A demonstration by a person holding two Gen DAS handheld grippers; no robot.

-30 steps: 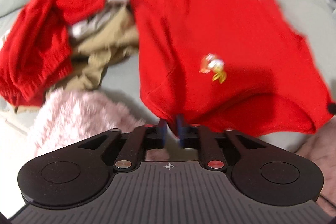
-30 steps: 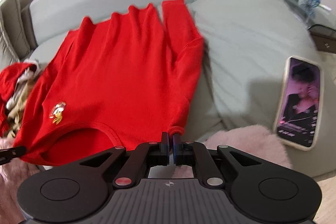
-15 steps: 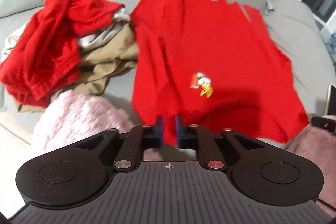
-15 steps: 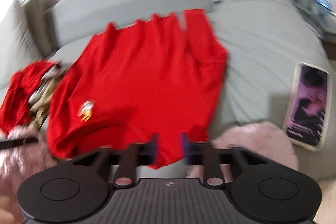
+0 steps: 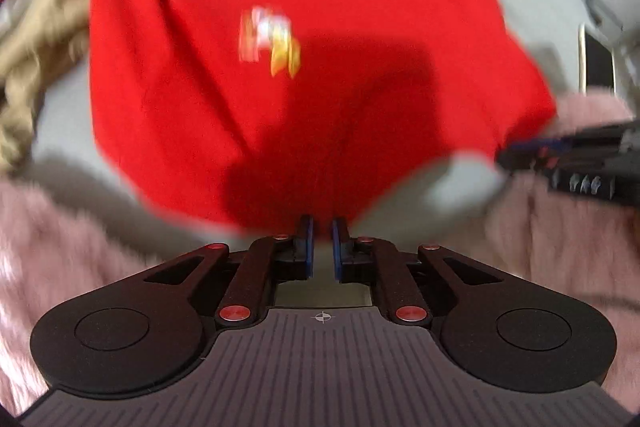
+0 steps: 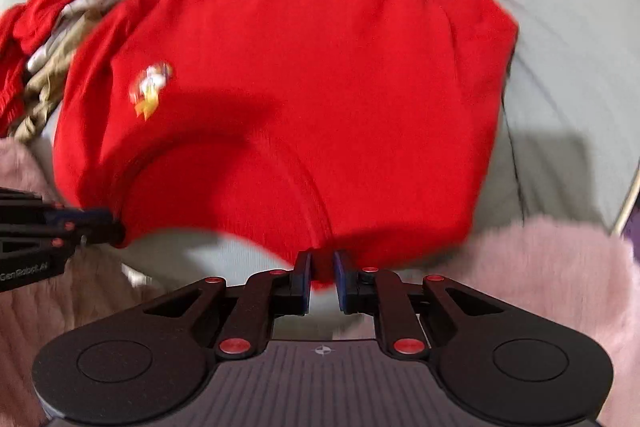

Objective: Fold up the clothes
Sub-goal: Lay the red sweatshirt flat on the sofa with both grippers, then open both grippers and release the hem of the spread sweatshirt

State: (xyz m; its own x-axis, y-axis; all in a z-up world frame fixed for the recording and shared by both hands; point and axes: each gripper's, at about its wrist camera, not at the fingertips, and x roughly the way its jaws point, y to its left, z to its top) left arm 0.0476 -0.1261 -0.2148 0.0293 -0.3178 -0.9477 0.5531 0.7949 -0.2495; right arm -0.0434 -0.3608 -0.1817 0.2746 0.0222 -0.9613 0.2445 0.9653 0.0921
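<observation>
First fold barely begun.
Your left claw (image 5: 321,243) and right claw (image 6: 321,275) each pinch the near edge of the red shirt (image 6: 304,67), spread flat ahead on the sofa (image 6: 560,47); every fold remains.

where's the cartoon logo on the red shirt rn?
On the red shirt, the logo sits left of centre in the right wrist view, toward the clothes pile; in the left wrist view it is mid-frame, up from the left gripper.
</observation>
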